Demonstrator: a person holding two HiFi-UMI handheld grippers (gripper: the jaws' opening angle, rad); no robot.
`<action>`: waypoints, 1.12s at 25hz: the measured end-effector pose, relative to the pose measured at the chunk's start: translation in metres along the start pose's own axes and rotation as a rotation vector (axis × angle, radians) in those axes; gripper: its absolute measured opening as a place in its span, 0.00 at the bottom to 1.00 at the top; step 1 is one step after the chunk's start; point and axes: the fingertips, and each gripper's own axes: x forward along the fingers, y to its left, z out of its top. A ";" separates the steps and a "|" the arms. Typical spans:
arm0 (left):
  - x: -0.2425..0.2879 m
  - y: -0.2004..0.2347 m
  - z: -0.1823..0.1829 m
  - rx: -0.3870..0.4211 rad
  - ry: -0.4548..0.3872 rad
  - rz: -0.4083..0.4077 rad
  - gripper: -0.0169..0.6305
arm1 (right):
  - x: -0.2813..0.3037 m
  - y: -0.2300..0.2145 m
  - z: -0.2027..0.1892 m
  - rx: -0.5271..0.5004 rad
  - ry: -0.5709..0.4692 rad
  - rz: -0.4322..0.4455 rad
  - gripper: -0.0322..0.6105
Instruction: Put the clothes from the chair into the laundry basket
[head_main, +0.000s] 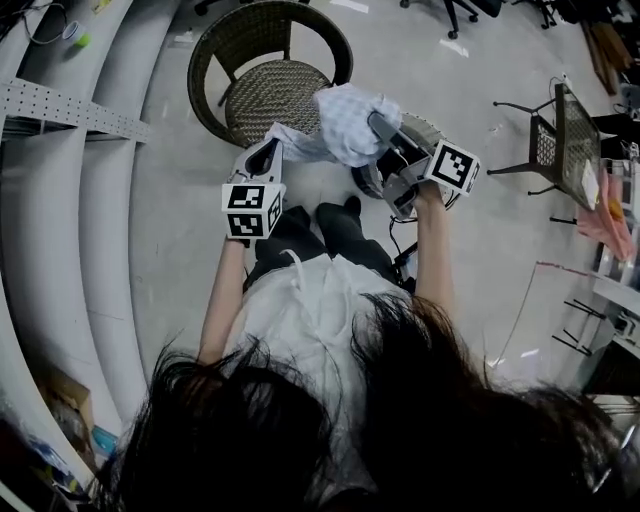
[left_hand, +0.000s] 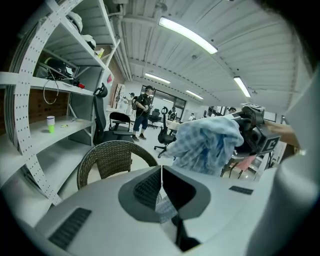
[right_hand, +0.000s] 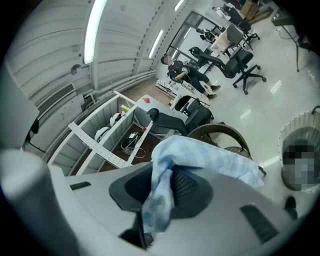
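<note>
Just now we hold a pale blue checked garment (head_main: 345, 125) in the air between both grippers, out at our 12 o'clock. Our left gripper (head_main: 262, 160) has its jaws pressed together on a thin fold of it; in the left gripper view a strip of the checked cloth shows just under the closed tips, and the bulk of it hangs bunched at 1 o'clock. Our right gripper (head_main: 385, 135) pinches a thicker twisted fold, which in the right gripper view runs down between the two dark pads while the rest drapes over the far side of the jaws. The wicker chair (head_main: 270, 85) stands at 12 o'clock, beyond the garment and apart from it. The basket (head_main: 432, 128) sits on the floor (head_main: 170, 230) at our 1 o'clock, right of the chair and mostly covered by the right gripper, so the garment hangs just left of its rim, not inside it. White shelves (head_main: 60, 200) curve along at 9 o'clock, and a second chair (head_main: 560, 140) stands well apart at 3 o'clock.
</note>
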 end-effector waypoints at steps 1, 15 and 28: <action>0.005 -0.007 0.002 0.005 0.002 -0.007 0.06 | -0.009 -0.002 0.009 -0.002 -0.019 -0.005 0.20; 0.087 -0.138 0.022 0.093 0.031 -0.123 0.06 | -0.150 -0.047 0.128 -0.071 -0.192 -0.012 0.20; 0.177 -0.259 0.008 0.142 0.123 -0.172 0.06 | -0.255 -0.153 0.186 -0.047 -0.206 -0.095 0.20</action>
